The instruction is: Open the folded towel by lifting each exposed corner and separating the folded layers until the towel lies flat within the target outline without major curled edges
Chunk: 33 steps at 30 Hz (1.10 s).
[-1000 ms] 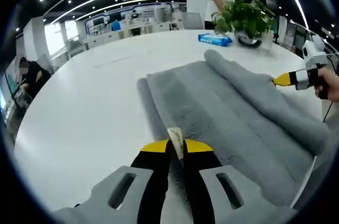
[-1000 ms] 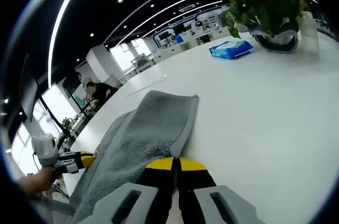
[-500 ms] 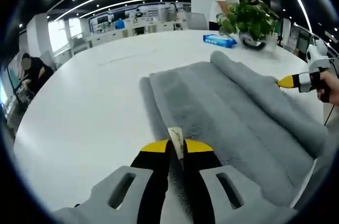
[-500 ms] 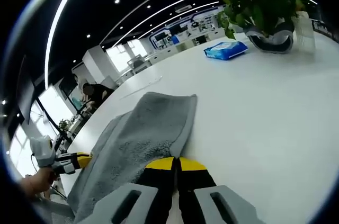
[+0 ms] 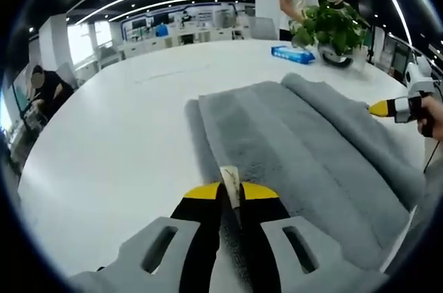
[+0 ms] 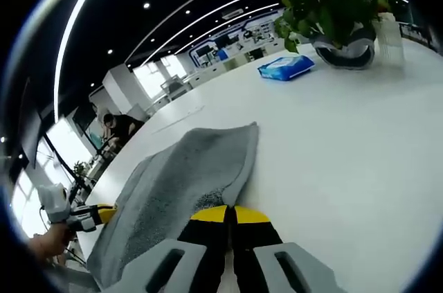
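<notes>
A grey towel (image 5: 304,147) lies on the white table (image 5: 111,134), its right-hand layer raised in a long fold. My left gripper (image 5: 230,189) is shut on the towel's near edge, where a small cream label sticks up between the jaws. My right gripper (image 6: 230,211) is shut on the towel (image 6: 187,175) at its near corner. In the left gripper view the right gripper (image 5: 387,107) comes in from the right, pinching the raised fold. In the right gripper view the left gripper (image 6: 90,215) shows at the lower left, held by a hand.
A potted plant (image 6: 332,9) and a blue wipes pack (image 6: 285,67) stand on the far side of the table (image 6: 346,140). Two people stand behind the plant (image 5: 332,26) in the left gripper view. Another person (image 5: 45,89) sits off the table's left side.
The raised right-hand fold has moved outward to the right with my right gripper, and lies lower and flatter. The left gripper's hold is unchanged.
</notes>
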{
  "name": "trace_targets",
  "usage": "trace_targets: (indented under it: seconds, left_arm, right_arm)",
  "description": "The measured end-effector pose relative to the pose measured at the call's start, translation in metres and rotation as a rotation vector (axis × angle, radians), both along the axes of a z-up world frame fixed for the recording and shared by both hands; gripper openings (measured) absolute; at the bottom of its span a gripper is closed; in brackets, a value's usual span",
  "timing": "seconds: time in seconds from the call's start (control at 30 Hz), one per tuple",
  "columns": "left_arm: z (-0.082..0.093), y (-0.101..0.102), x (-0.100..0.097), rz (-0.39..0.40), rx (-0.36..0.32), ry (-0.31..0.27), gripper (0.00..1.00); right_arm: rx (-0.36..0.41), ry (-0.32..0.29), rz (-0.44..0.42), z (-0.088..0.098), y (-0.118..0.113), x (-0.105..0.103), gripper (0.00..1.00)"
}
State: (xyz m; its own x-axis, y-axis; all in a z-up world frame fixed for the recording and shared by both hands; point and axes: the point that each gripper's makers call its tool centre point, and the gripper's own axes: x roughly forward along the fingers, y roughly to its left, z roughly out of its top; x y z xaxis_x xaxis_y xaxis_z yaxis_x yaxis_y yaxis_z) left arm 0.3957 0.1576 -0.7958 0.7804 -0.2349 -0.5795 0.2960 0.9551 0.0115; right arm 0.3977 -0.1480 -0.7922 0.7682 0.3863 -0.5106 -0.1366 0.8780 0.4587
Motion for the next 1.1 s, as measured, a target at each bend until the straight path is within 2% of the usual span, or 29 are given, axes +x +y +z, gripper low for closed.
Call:
trace_targets:
  seconds: [0.9, 1.1]
  left_arm:
    - [0.000, 0.015, 0.002, 0.062, -0.011, -0.001, 0.09]
    - [0.000, 0.021, 0.002, 0.082, -0.006, -0.001, 0.09]
  right_arm:
    - [-0.004, 0.004, -0.032, -0.003, -0.012, 0.001, 0.00]
    - [-0.025, 0.008, -0.049, -0.004, -0.020, 0.001, 0.00]
